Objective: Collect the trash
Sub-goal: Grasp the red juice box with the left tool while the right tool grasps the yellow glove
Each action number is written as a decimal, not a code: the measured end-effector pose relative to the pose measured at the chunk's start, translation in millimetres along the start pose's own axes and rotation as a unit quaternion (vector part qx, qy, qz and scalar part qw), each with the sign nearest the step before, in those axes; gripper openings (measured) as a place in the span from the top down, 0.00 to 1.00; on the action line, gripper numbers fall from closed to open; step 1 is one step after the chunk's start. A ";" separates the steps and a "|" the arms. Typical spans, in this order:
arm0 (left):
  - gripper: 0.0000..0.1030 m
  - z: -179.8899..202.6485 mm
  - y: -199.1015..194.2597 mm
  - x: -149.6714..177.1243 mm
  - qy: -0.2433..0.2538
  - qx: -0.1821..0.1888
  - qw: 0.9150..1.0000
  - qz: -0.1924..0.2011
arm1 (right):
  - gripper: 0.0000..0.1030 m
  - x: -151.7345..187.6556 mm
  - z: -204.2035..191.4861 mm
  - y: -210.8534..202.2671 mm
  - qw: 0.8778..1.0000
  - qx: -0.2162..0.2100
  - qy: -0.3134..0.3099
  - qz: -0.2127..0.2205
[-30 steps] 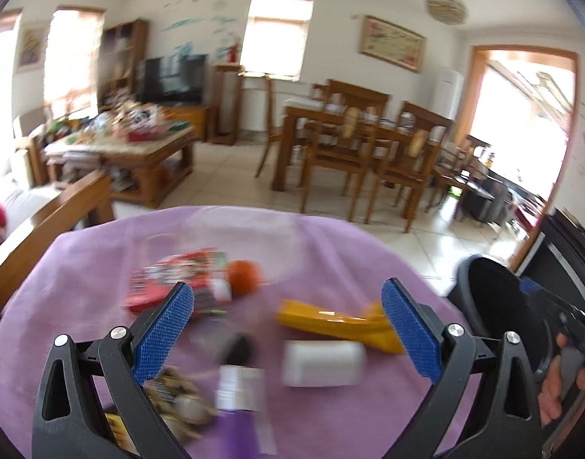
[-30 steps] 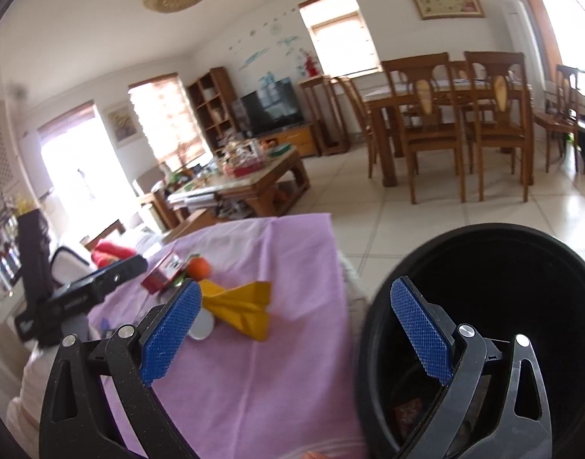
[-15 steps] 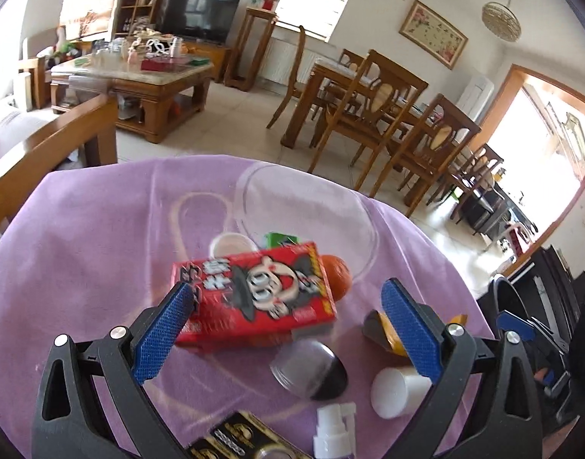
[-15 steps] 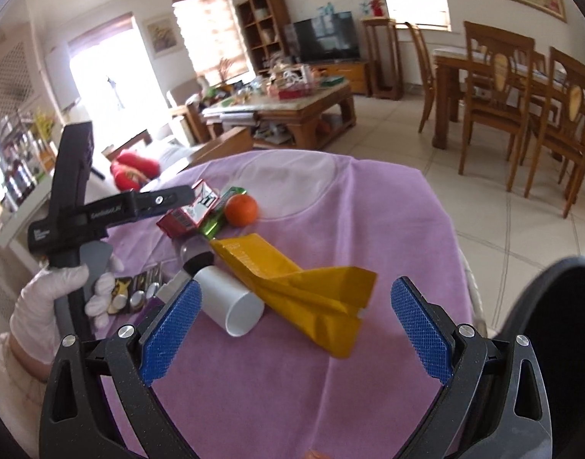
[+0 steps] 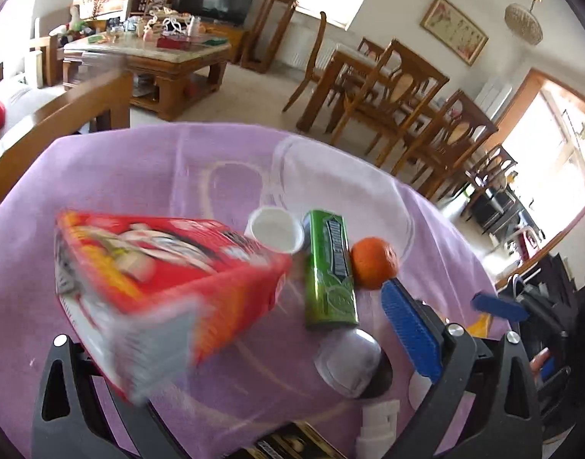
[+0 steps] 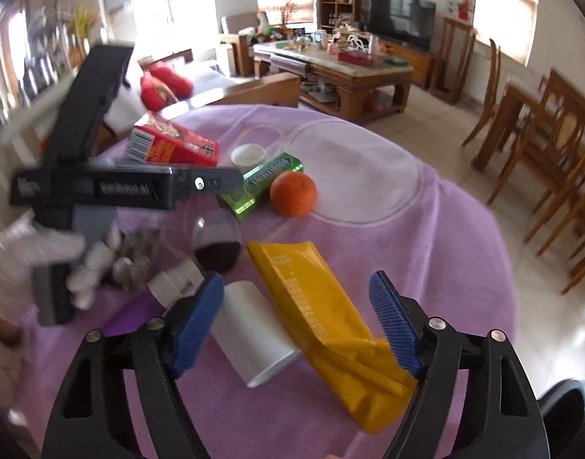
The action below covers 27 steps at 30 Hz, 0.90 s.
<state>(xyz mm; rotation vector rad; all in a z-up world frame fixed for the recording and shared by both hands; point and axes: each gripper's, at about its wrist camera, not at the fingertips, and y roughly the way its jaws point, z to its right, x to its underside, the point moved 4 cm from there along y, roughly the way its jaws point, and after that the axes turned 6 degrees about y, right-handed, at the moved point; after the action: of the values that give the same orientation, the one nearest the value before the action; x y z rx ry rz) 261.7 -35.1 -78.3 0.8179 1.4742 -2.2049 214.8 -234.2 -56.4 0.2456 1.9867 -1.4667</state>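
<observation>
Left tool (image 5: 231, 329) spread about the red carton (image 5: 166, 283), right tool (image 6: 296, 325) spread over the yellow packet (image 6: 323, 317): each should centre before pinching.

Left pad of the left gripper (image 5: 231, 321) hidden behind the motion-blurred red carton (image 5: 158, 287). Printing on the carton unreadable. Gold-and-black packet (image 5: 292, 445) cut off by the bottom edge. In the right wrist view, gloved hand (image 6: 36, 264) and foil wrappers (image 6: 134, 264) smeared; black bin (image 6: 567, 396) clipped at the corner.
</observation>
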 end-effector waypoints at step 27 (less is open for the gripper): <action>0.05 -42.9 -32.7 -28.8 0.218 -0.130 0.967 -0.035 | 0.39 29.4 23.3 -1.7 0.999 0.006 0.041 -0.013</action>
<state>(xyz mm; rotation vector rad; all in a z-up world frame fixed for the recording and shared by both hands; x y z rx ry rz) 275.9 16.6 -48.8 1.2283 1.9711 -1.8936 200.2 -262.4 -76.4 0.2906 2.0537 -1.5080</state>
